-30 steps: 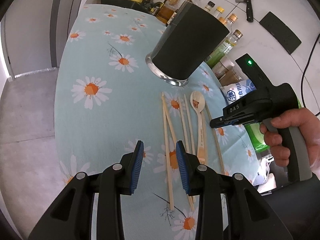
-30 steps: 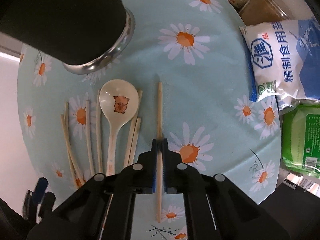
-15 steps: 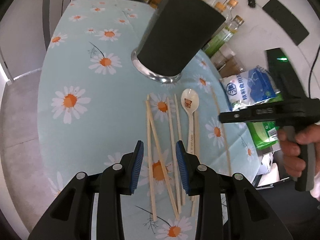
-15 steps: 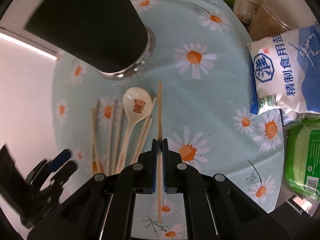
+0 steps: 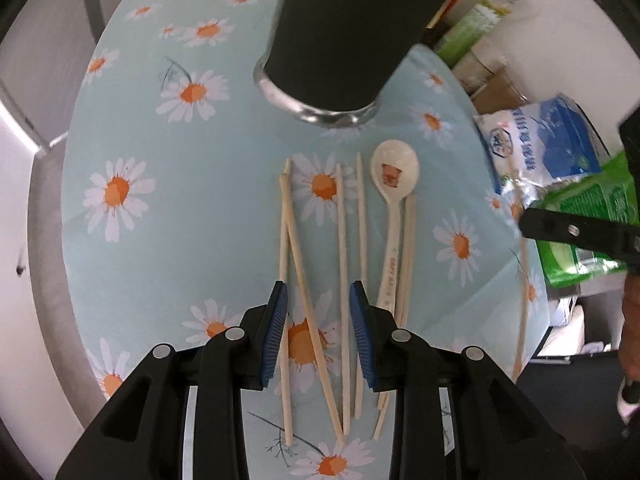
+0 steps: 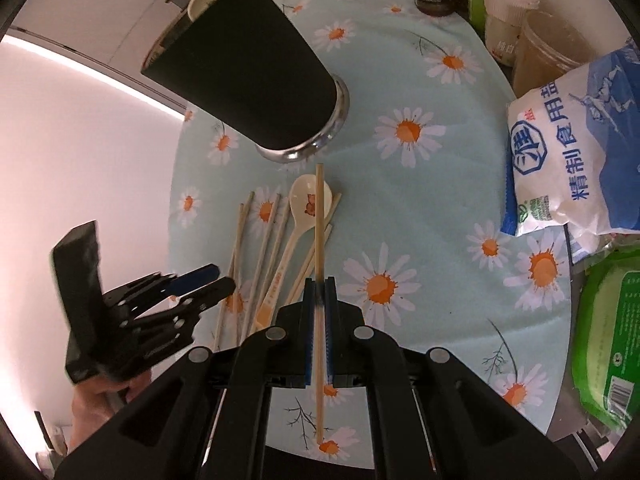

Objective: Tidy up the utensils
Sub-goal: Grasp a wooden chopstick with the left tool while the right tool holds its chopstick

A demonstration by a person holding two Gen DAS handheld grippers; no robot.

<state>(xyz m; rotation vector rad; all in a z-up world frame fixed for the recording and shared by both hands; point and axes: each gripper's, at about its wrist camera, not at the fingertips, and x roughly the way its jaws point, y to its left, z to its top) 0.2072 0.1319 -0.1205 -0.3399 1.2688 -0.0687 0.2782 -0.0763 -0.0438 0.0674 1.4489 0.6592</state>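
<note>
1. Wooden chopstick [image 6: 319, 216] is pinched between my right gripper [image 6: 319, 312]'s blue pads, which are pressed tight on it; the stick runs forward past the fingertips and back under the gripper body, lifted clear of the cloth.
2. My left gripper [image 5: 319, 332] hangs over the loose chopsticks [image 5: 342, 272] on the table, its jaws partly spread and closing a little; two sticks pass through the gap below it, but the pads touch neither.
3. From the right wrist view I see the left gripper at the lower left, just beside the chopstick pile.
4. I count about six sticks lying roughly parallel on the daisy-print tablecloth [image 5: 168, 184], two of them crossing near the left pad.
5. Among them lies a cream spoon [image 5: 394, 208] with a small bear picture in its bowl, bowl toward the holder.
6. I see the black utensil holder [image 6: 256, 76] with its shiny metal base standing just beyond the tips of the chopsticks.
7. At the right edge I see a white and blue salt bag [image 6: 572, 148] and a green packet [image 6: 612, 340] beside it.
</note>
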